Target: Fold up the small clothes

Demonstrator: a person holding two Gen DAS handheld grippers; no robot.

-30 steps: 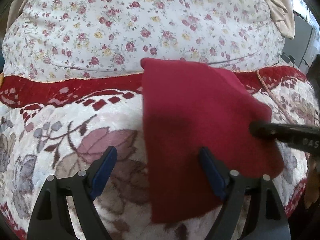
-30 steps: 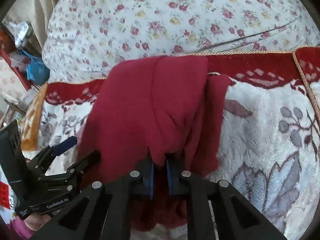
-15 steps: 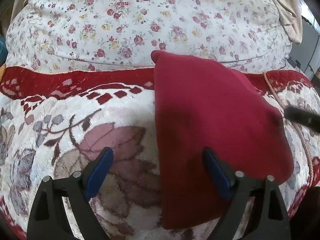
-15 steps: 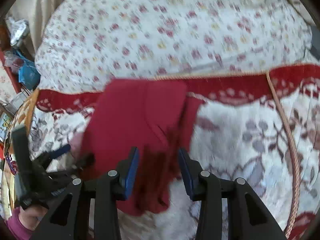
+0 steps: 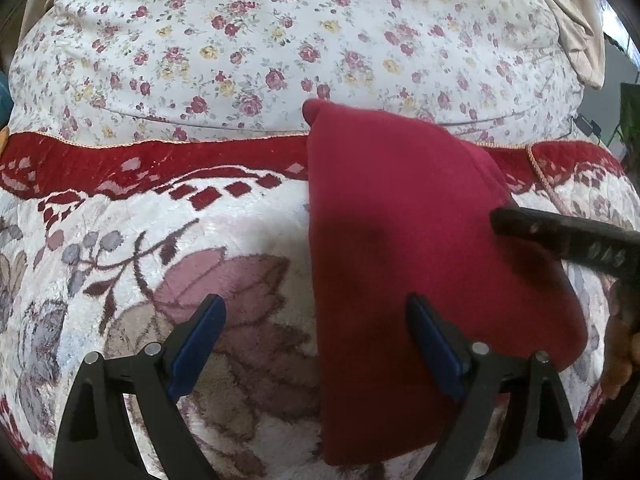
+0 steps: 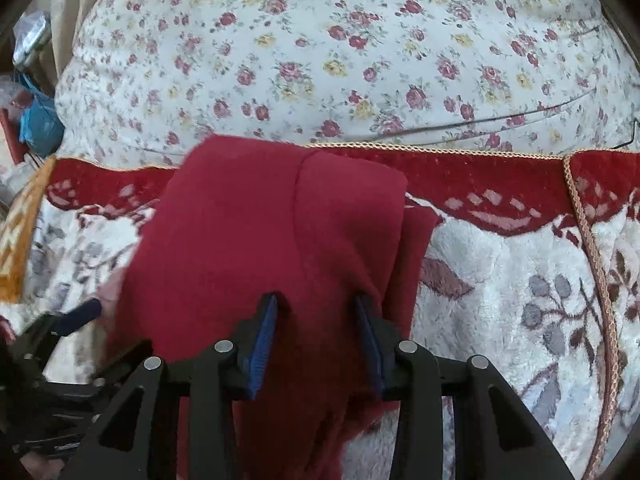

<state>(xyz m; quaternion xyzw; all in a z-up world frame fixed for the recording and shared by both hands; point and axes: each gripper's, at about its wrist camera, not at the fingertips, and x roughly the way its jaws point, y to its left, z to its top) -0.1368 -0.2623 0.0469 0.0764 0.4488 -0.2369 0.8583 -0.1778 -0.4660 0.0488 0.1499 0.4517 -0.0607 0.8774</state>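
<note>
While your left gripper [image 5: 316,336] stands wide open and empty, the folded red garment [image 5: 400,240] lies on the plush blanket [image 5: 120,260] under its right finger. Your right gripper [image 6: 316,336], half open, straddles a raised fold, gripping nothing. Judge one fold done; flattening remains.

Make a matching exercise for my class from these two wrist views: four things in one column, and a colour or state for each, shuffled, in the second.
Column A
1. garment
2. floral quilt
3. left gripper
4. plush blanket

Column B
a. white with small roses
b. plain dark red, folded lengthwise
c. cream with leaf pattern and red border
d. jaws wide apart, holding nothing

Pairs: 1-b, 2-a, 3-d, 4-c
</note>
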